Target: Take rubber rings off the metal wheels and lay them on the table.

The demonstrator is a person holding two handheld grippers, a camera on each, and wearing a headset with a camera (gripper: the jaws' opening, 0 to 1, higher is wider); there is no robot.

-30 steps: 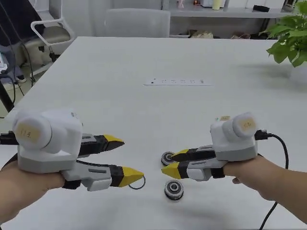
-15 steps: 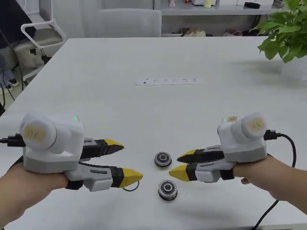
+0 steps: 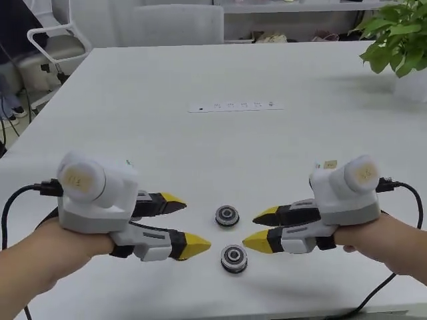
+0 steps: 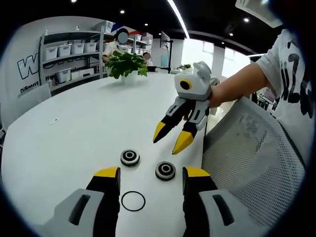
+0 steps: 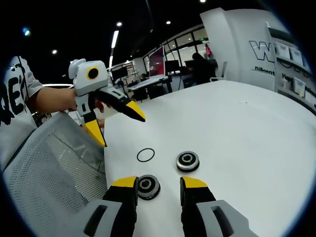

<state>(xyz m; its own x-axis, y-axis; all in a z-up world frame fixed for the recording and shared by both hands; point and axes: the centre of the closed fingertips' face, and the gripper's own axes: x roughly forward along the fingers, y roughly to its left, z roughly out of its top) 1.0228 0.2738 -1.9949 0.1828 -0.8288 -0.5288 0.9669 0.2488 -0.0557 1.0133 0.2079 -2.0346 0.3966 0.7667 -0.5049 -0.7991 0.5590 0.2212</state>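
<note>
The table [image 3: 200, 147] is white, matte and level. A narrow white strip [image 3: 230, 106] with small dark marks lies flat towards its middle. A potted plant [image 3: 393, 40] stands at the far right corner, and a pale chair [image 3: 177, 23] stands at the far edge. The left gripper view shows wall shelving [image 4: 69, 54] with bins, and a mesh chair [image 4: 247, 148] at the near edge. The far metal wheel [image 3: 227, 216] and the near metal wheel [image 3: 233, 257] lie flat close to the near edge, just apart from each other, both with dark outer rims. One black rubber ring [image 4: 133, 201] lies loose and flat on the table, clear of both wheels and framed between the left jaws. The left hand-held gripper [image 3: 190, 225] has its jaws apart and holds nothing. The right hand-held gripper [image 3: 253, 229] is likewise parted and empty. The two face each other with the wheels between their tips, touching neither.
</note>
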